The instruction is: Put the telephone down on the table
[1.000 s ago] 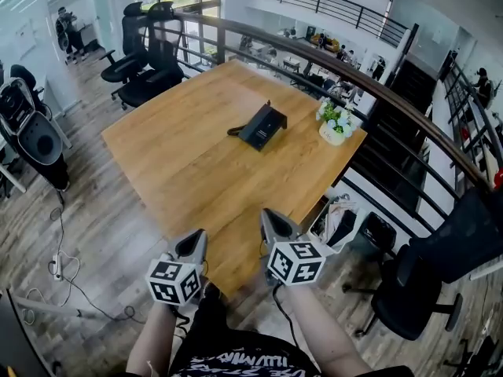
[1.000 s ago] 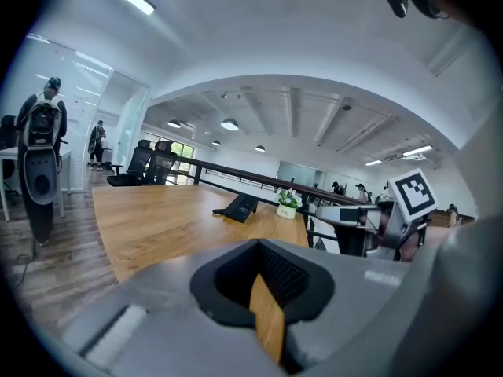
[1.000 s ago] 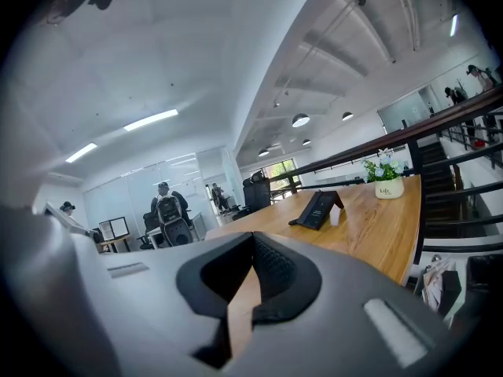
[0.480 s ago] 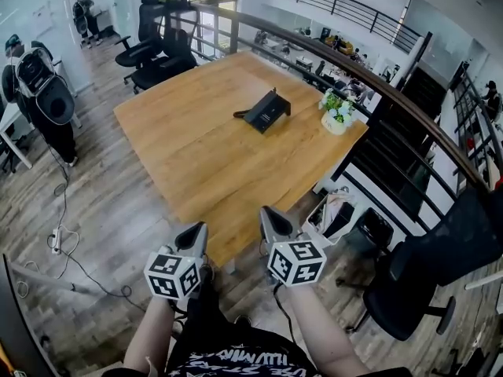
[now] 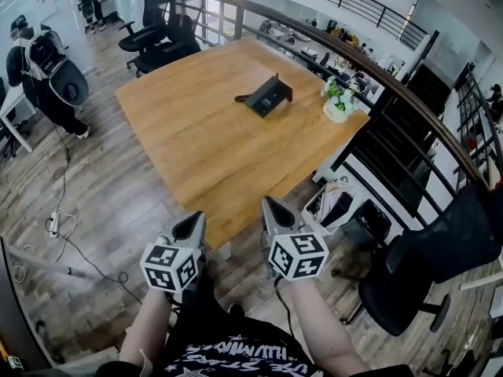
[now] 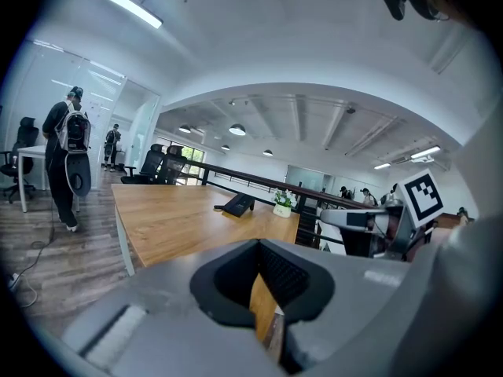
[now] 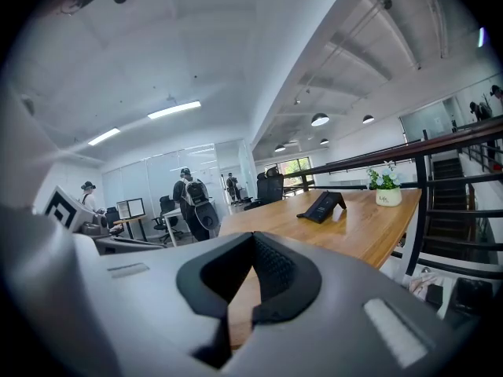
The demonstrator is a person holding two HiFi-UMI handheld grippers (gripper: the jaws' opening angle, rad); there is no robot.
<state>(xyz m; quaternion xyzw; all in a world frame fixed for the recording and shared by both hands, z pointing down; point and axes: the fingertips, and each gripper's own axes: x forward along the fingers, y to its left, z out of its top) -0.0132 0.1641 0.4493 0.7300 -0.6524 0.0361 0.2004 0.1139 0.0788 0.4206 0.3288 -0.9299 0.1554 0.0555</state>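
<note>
The black telephone (image 5: 267, 97) rests on the far part of the wooden table (image 5: 196, 148), its handset on the cradle and a cord trailing to its left. It also shows small in the left gripper view, telephone (image 6: 236, 205), and in the right gripper view, telephone (image 7: 322, 206). My left gripper (image 5: 191, 228) and right gripper (image 5: 273, 210) hang side by side just off the table's near corner, far from the phone. Both point toward the table, shut, with nothing in them. The left gripper's jaws (image 6: 269, 330) and the right gripper's jaws (image 7: 236, 328) meet at their tips.
A small potted plant (image 5: 338, 100) stands right of the phone. A railing (image 5: 377, 85) runs along the table's right side. A bag (image 5: 334, 206) and a black chair (image 5: 424, 273) stand at the right; more office chairs (image 5: 161, 22) at the far end. A person with a backpack (image 5: 47, 61) stands left; cables (image 5: 63, 234) lie on the floor.
Both grippers have drawn back from over the table's near corner to just off its edge. The table and phone look farther away. Both stay shut.
</note>
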